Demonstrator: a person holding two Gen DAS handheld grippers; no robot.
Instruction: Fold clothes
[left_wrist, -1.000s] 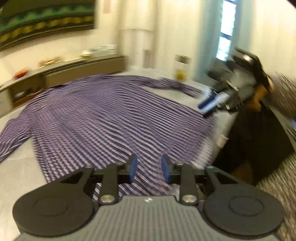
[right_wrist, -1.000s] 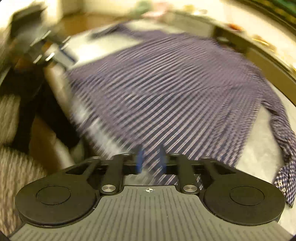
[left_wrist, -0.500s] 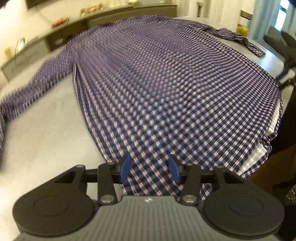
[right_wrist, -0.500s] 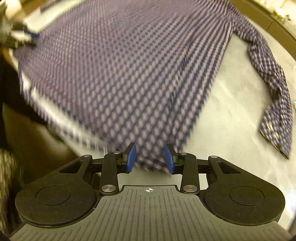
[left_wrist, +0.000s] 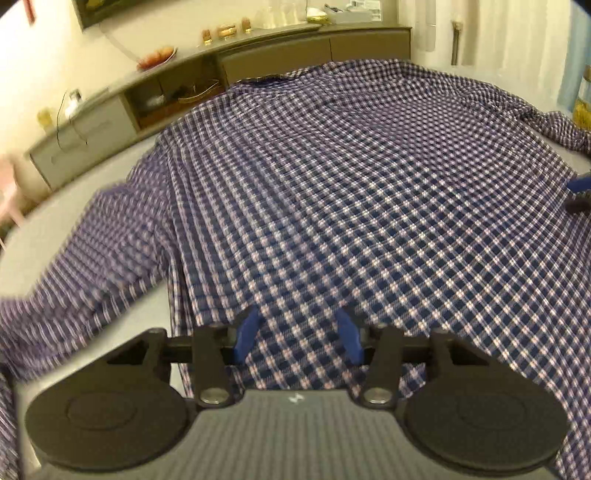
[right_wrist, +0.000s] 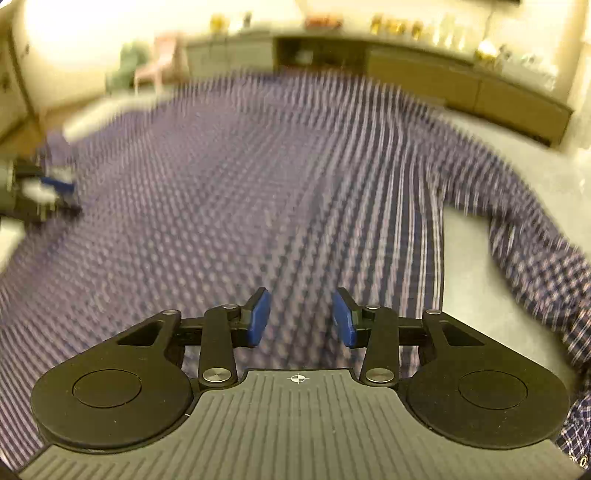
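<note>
The checked shirt (left_wrist: 351, 192) lies spread flat across the pale grey table (left_wrist: 74, 266), sleeves flung out to either side. My left gripper (left_wrist: 298, 334) hovers over its near hem with the blue pads apart, nothing between them. My right gripper (right_wrist: 301, 317) does the same at the other side, also apart. Beyond the table a long low sideboard (left_wrist: 258, 62) runs along the cream wall, with small dishes on top.
</note>
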